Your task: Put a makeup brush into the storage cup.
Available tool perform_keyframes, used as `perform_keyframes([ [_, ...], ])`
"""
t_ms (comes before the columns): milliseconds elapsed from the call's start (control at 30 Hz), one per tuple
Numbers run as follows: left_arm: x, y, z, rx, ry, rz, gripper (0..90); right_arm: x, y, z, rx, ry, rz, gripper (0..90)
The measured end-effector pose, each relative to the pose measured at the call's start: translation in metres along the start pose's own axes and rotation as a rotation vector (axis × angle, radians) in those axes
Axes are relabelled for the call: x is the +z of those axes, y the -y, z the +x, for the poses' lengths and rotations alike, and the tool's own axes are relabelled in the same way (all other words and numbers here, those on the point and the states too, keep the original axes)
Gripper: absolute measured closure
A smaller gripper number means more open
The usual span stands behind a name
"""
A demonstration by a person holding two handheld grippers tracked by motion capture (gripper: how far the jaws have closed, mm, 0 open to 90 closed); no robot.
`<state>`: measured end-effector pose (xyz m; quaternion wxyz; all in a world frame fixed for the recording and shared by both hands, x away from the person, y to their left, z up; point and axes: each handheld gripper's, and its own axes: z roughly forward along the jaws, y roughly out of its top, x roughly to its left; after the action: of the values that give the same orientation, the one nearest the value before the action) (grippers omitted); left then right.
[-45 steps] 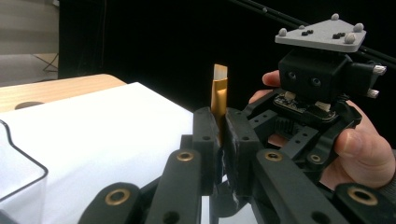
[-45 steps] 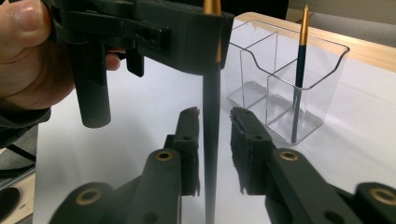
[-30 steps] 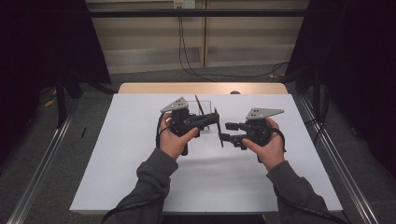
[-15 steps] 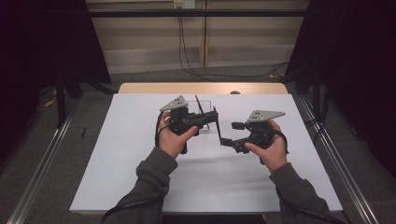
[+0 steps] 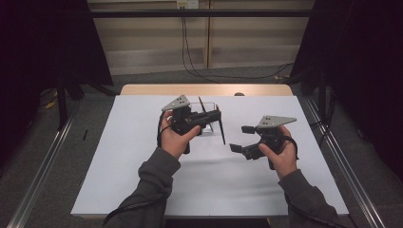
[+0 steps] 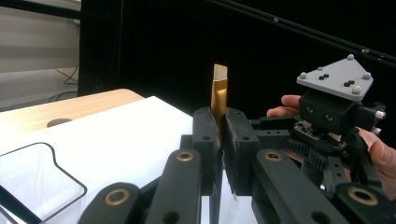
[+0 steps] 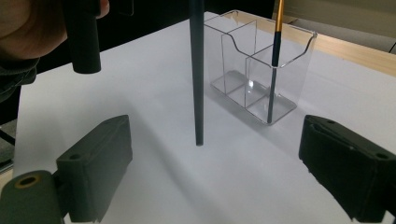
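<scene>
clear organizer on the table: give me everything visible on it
The clear organizer looks like transparent plastic: a small box, open on top, with scooped rims and inner walls splitting it into compartments. It stands upright on the white table cover, toward the far edge in the high view. One thin brush with a gold band and dark handle already leans inside its nearest compartment. Neither gripper touches it.

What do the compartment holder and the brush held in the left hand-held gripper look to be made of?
Holder: clear rigid plastic, probably acrylic. The table shows through its glossy walls and the edges catch light.

Brush: a shiny gold band under pale bristles, likely a metal ferrule. Its handle is dark and matte, either painted wood or plastic. The left hand-held gripper is clamped on it.
</scene>
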<state>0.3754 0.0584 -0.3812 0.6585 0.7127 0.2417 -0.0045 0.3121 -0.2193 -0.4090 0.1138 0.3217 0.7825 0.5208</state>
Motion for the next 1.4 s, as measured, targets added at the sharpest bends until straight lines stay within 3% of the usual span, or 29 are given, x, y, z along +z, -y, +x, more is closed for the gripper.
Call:
perform_keyframes([
  [867,-0.001,-0.011,0.007,0.016,-0.046,-0.002,84.0,-0.010,0.021,-0.004,0.002,0.032,-0.003,9.1],
  [1400,0.005,-0.018,0.014,0.021,-0.074,0.007,84.0,-0.020,0.032,-0.009,0.030,0.055,-0.018,9.1],
])
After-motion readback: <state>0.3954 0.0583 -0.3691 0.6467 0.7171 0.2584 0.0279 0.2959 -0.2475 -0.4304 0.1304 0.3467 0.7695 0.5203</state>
